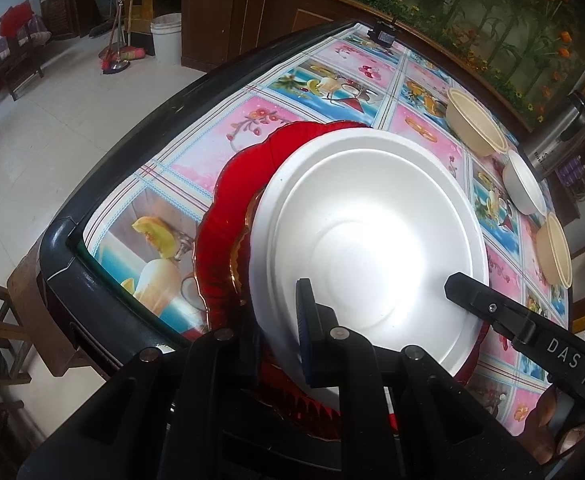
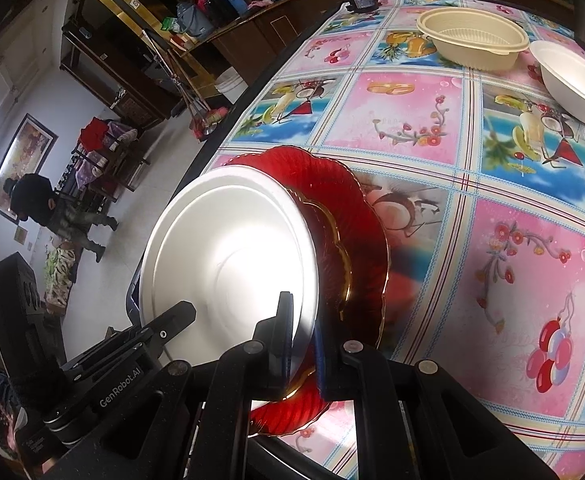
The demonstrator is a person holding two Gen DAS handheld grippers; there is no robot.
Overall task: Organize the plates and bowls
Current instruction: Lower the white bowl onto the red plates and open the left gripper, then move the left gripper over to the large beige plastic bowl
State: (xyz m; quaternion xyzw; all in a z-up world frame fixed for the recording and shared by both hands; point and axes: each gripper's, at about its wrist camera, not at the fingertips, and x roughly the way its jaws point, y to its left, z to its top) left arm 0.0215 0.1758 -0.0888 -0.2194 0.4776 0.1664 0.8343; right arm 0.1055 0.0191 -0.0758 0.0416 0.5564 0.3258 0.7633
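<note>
White plate (image 1: 368,240) and red plate (image 1: 232,200) sit clamped between both closed tools, left tool (image 1: 280,320) and right tool (image 2: 304,340).

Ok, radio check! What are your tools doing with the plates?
Left tool and right tool both clamped on stacked plates. White plate atop red plate. Three bowls at table's far side, apart from stack.

White plate (image 1: 372,240) over ribbed red, gold-edged plate (image 1: 236,184); worktop (image 1: 252,120) cloth checked pink and blue; 2 cream bowls (image 2: 472,42).
</note>
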